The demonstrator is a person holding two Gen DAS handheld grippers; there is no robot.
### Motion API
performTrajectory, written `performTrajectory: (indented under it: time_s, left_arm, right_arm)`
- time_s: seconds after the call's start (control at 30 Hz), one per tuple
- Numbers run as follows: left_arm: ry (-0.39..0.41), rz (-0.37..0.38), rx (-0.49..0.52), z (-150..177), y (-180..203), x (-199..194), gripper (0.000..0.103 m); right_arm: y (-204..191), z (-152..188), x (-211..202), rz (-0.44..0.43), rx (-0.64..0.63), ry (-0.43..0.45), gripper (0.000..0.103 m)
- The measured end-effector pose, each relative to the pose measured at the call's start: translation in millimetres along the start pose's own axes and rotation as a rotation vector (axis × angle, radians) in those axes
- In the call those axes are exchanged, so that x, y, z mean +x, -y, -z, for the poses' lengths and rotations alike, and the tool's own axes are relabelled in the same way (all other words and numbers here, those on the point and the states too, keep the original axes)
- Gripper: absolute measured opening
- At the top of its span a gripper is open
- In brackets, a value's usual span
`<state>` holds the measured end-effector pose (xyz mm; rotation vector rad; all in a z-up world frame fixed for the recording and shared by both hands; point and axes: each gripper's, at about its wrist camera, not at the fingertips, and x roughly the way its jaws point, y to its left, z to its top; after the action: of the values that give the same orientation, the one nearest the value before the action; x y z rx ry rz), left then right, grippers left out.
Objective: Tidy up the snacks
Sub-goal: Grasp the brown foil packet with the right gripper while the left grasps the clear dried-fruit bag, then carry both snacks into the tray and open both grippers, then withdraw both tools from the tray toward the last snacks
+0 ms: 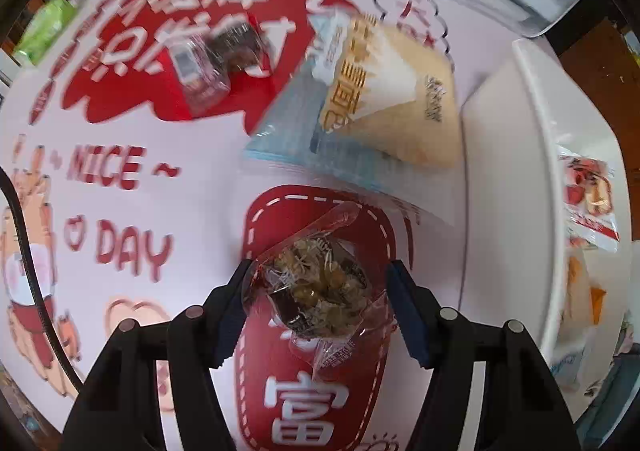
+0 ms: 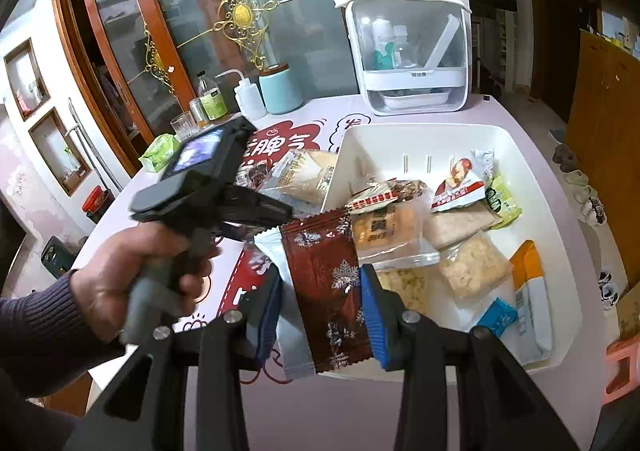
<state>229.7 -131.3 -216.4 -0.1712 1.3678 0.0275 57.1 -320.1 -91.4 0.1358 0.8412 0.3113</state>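
My left gripper (image 1: 316, 293) hangs over the printed tablecloth with its jaws spread around a clear packet of green-yellow snack (image 1: 320, 287); the pads sit at its sides, grip not firm. My right gripper (image 2: 320, 291) is shut on a dark red snowflake-print packet (image 2: 326, 287) with a white packet (image 2: 290, 331) behind it, held at the left rim of the white bin (image 2: 560, 251). The bin holds several snack packets (image 2: 472, 267). On the table lie a bread packet (image 1: 384, 91) and a clear tub of dark snacks (image 1: 216, 59).
The white bin's wall (image 1: 532, 171) stands right of my left gripper. A white lidded dispenser (image 2: 408, 51), a teal canister (image 2: 280, 91), a squeeze bottle (image 2: 250, 99), a glass (image 2: 184, 125) and a green pack (image 2: 160, 151) line the table's far edge. The left hand-held unit (image 2: 208, 179) is left of the bin.
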Motion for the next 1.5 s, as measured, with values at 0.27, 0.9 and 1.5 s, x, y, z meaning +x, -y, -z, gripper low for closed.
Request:
performTrajectory:
  time_s: [0.27,0.9,1.5]
  left_arm:
    - [0.175,-0.007,0.122,36,30,-96,0.064]
    - [0.278,0.089,0.403,80,149,-161,0.065]
    - [0.297,0.065,0.415,86,153,-165,0.098]
  right_arm:
    - [24,-15,-18,0.006,0.004,0.038,0.038]
    - [95,-40,-37,0.175,0.081,0.088,0.039]
    - [107,-28,-16,0.213,0.118,-0.017,0.064]
